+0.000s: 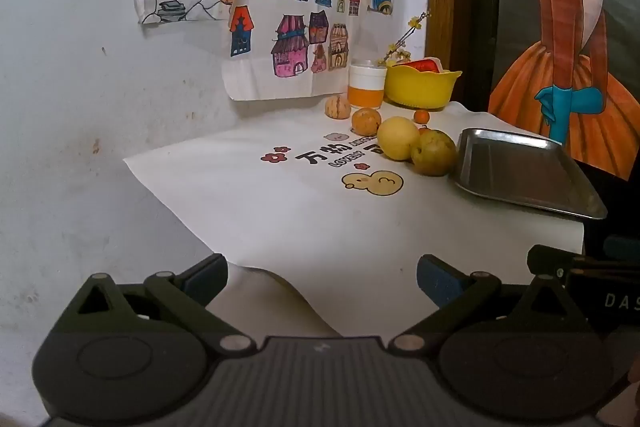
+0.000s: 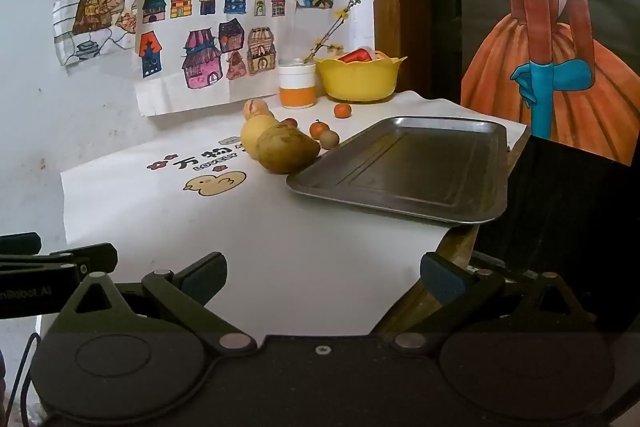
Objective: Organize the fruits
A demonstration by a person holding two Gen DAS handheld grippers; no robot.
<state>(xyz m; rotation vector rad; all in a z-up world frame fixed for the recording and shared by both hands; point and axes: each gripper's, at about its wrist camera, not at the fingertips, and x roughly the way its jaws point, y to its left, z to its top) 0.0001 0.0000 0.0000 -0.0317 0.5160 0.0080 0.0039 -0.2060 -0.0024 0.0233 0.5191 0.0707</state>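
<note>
Several fruits lie on a white cloth beside an empty steel tray (image 1: 524, 171) (image 2: 416, 171). A yellow pear (image 1: 398, 138) (image 2: 256, 137) and a green-brown pear (image 1: 434, 153) (image 2: 287, 149) touch each other just left of the tray. A brownish orange (image 1: 366, 121), a pale striped fruit (image 1: 337, 106) (image 2: 255, 108) and small tangerines (image 1: 421, 115) (image 2: 343, 110) lie farther back. My left gripper (image 1: 322, 277) is open and empty over the cloth's near edge. My right gripper (image 2: 324, 275) is open and empty, near the table's front right corner.
A yellow bowl (image 1: 420, 85) (image 2: 360, 79) with red things in it and a white-orange cup (image 1: 366, 85) (image 2: 297, 85) stand at the back by the wall. Drawings hang on the wall. The table edge drops off right of the tray.
</note>
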